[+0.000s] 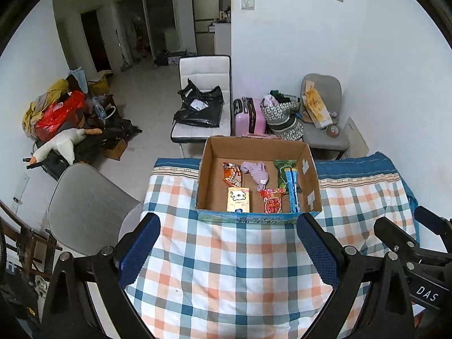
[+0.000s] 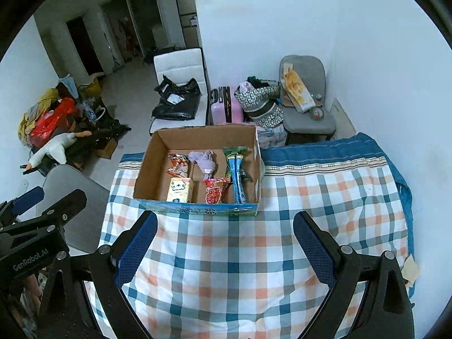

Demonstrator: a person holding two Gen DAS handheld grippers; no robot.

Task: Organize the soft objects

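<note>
An open cardboard box [image 1: 310, 175] [image 2: 147, 163] stands on the checked cloth of the table [image 1: 226, 268] [image 2: 310, 197]. In it lie a lilac soft cloth [image 1: 255, 171] [image 2: 204, 161], a yellow pack [image 1: 238, 200] [image 2: 179, 189], red snack packs [image 1: 273, 200] [image 2: 215, 192], a green pack [image 1: 282, 169] [image 2: 234, 152] and a blue stick pack [image 1: 292, 189] [image 2: 238, 180]. My left gripper [image 1: 226, 240] is open and empty, above the cloth just short of the box. My right gripper [image 2: 224, 240] is open and empty, also short of the box.
A grey chair [image 1: 84, 206] stands left of the table. Behind the box are a white chair with black bags [image 1: 200, 104], a pink suitcase [image 1: 250, 117], patterned bags [image 1: 282, 113] and a grey chair [image 1: 325, 130]. A clutter pile with a plush goose [image 1: 59, 144] lies at the left wall.
</note>
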